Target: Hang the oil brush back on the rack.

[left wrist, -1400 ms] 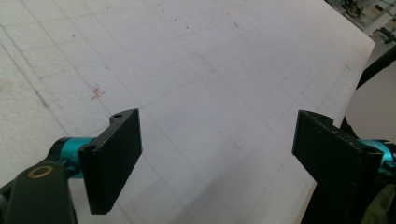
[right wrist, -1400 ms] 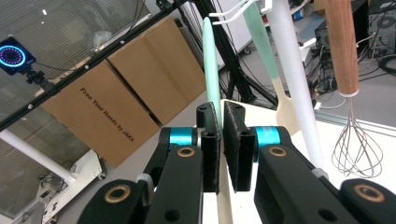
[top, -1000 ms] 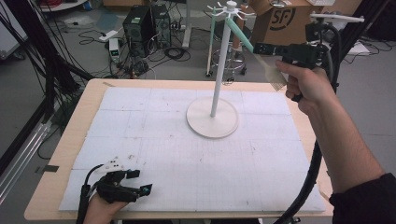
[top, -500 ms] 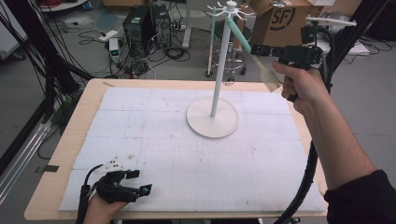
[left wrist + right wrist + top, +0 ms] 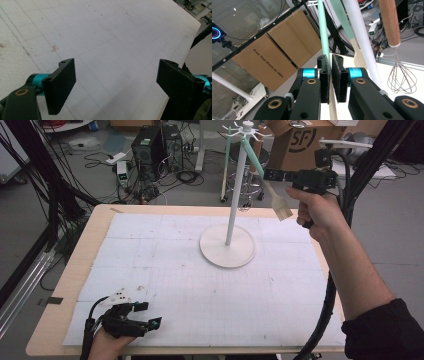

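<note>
My right gripper (image 5: 272, 174) is raised beside the white stand (image 5: 235, 195), its fingers pinching the mint handle of the spatula (image 5: 270, 187) hanging there. My left gripper (image 5: 145, 317) rests low on the desk (image 5: 90, 245), fingers spread wide.

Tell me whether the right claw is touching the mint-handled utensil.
Touching. The right gripper view shows the right claw with both jaws closed on the mint-handled utensil, its handle running down between them with no gap showing.
</note>
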A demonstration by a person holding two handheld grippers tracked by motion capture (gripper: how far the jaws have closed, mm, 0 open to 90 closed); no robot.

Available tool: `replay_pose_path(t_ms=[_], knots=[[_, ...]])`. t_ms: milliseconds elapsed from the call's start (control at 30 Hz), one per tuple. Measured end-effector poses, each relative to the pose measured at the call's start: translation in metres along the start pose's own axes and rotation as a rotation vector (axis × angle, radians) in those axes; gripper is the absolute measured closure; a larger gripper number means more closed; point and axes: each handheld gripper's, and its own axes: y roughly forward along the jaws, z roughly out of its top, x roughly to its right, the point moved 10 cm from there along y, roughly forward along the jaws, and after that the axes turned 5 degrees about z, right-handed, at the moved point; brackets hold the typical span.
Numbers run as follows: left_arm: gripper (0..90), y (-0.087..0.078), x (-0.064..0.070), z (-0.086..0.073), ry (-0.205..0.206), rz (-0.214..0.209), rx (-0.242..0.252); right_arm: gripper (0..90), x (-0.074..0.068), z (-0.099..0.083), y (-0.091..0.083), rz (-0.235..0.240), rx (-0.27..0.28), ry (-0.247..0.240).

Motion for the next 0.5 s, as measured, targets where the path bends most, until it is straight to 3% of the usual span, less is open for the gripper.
replay_pose_path(t_ms=[500], knots=[[16.5,-0.002,0.0,0.0,-0.002,0.004,0.008,85.3,-0.001,-0.005,0.013,-0.012,-0.032,-0.012]])
